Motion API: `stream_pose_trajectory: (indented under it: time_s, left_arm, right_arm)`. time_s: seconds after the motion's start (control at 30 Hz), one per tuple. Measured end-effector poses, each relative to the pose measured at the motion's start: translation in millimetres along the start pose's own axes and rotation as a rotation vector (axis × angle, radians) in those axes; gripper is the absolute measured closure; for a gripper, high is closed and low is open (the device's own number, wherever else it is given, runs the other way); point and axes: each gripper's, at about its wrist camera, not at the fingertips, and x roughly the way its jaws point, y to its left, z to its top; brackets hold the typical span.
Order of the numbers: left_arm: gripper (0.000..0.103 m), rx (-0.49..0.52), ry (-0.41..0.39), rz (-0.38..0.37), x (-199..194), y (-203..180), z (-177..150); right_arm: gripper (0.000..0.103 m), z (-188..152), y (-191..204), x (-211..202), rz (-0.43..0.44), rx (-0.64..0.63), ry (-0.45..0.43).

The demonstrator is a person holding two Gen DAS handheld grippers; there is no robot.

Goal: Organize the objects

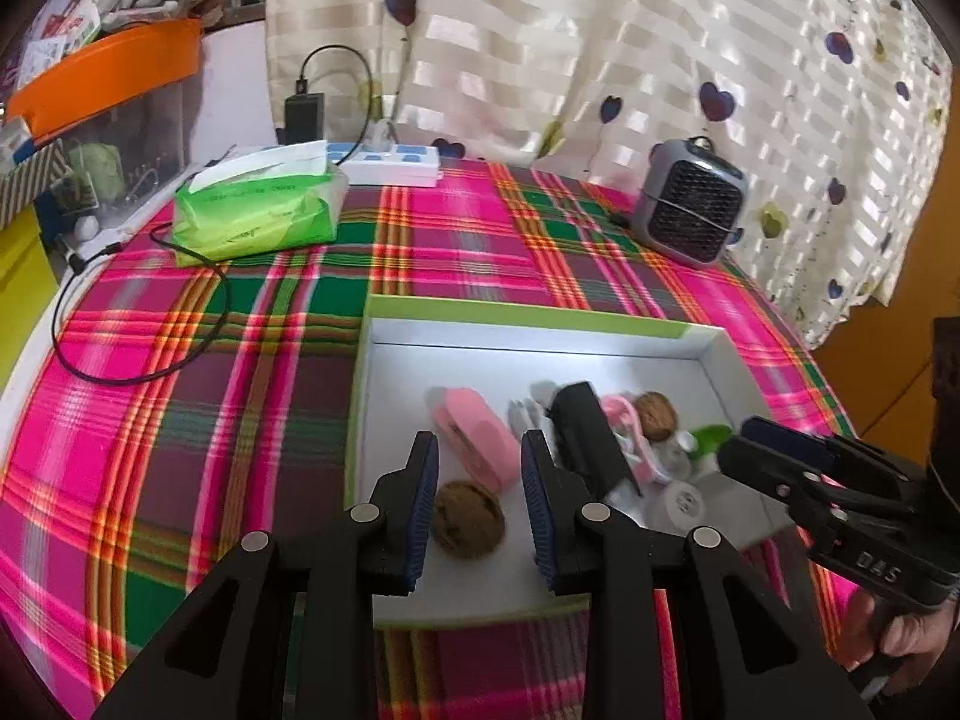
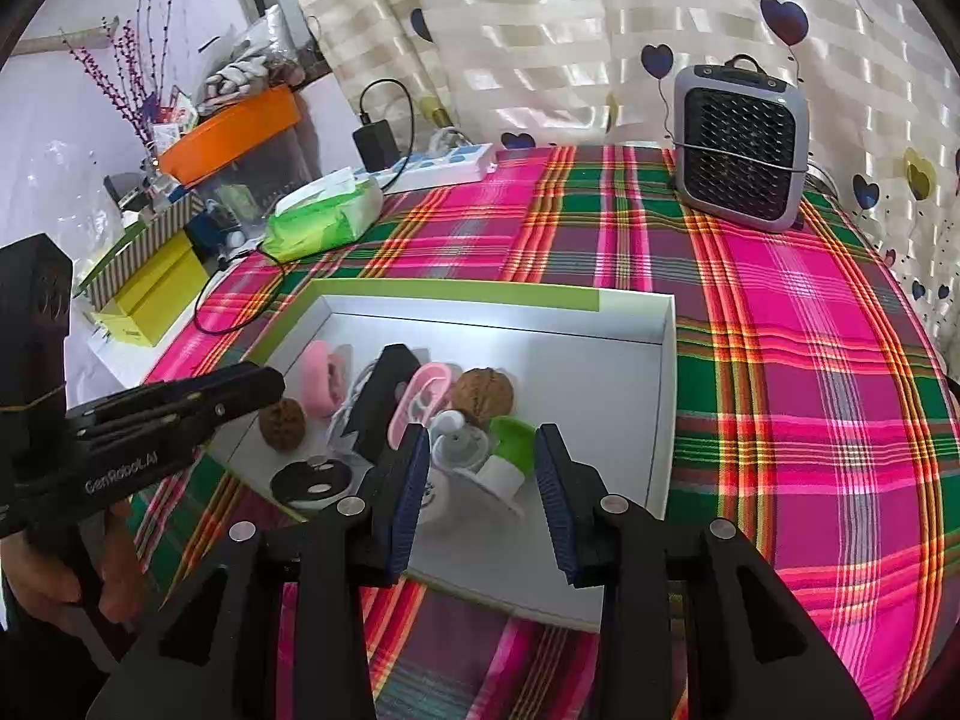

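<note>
Both grippers hovered over the shallow white box (image 1: 714, 360), angled down, nothing clamped.

Left gripper (image 1: 480, 480): jaws apart, empty. A walnut (image 1: 468, 519) sat just ahead between the pads, not touching either; a pink clip (image 1: 480, 450) lay just beyond it. Looked lined up for either one.

Right gripper (image 2: 483, 474): jaws apart, empty. A green-and-white cap piece (image 2: 510, 456) lay between and just ahead of the pads, with a second walnut (image 2: 483, 399) further ahead.

The small items were already bunched in the box's near half, presumably dropped there as collected, with a black block (image 2: 381, 396) in the middle of them. The far half was bare. The plaid tablecloth (image 2: 810, 360) around the box held no loose task items that I could see.
</note>
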Motion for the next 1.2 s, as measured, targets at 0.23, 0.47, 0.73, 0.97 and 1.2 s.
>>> stream_pose_trajectory:
  time_s: [0.23, 0.47, 0.73, 0.97, 1.2]
  left_arm:
    - [0.077, -0.040, 0.048, -0.023, 25, 7, 5]
    - [0.077, -0.012, 0.047, -0.090, 25, -2, 5]
    - [0.077, 0.016, 0.016, -0.077, 2, -8, -5]
    - [0.077, 0.051, -0.021, -0.041, -22, -10, -21]
    - [0.077, 0.074, -0.038, -0.021, -39, -17, -34]
  right_arm:
    - [0.065, 1, -3, 6, 0.003, 0.015, 0.014]
    - [0.065, 1, 0, 8, 0.016, 0.011, 0.018]
    - [0.065, -4, 2, -10, 0.008, 0.009, -0.016]
    - [0.065, -14, 13, -23, -0.008, -0.026, -0.029]
    - [0.065, -26, 33, -33, -0.026, -0.082, -0.039]
